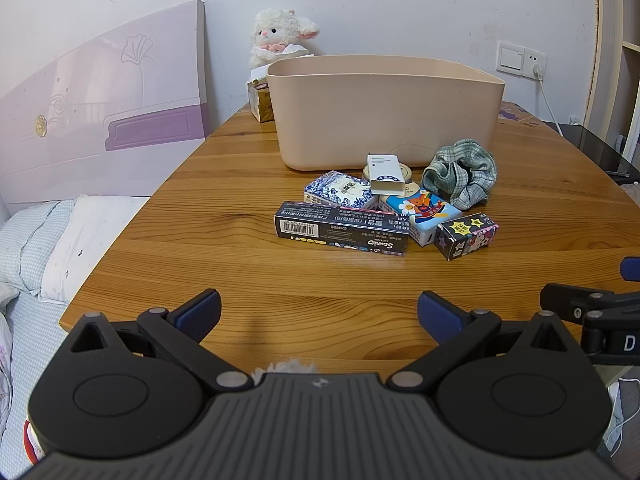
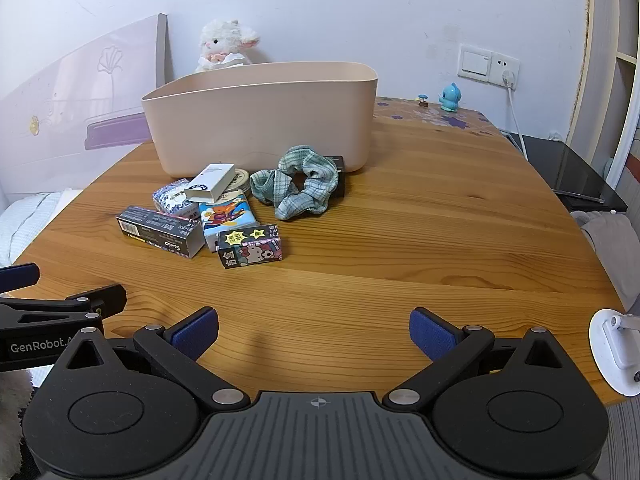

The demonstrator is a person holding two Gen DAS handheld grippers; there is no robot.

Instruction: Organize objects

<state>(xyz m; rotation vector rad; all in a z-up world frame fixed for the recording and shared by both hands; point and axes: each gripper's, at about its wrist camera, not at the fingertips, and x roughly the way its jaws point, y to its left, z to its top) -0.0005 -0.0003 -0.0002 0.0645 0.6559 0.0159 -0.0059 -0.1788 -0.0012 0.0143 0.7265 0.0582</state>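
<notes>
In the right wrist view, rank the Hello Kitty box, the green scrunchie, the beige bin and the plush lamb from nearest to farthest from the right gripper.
From the right gripper:
1. Hello Kitty box, front of the pile, left of centre.
2. Green scrunchie, behind it, against the bin's front.
3. Beige bin, past the pile.
4. Plush lamb, behind the bin at the wall.

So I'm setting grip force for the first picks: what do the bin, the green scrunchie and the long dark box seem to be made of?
Bin: probably moulded plastic, matte beige, with smooth seamless walls and rounded corners.
Green scrunchie: woven checked fabric, soft and gathered into folds.
Long dark box: likely thin printed cardboard, slightly glossy, with sharp folded edges and a barcode.
</notes>
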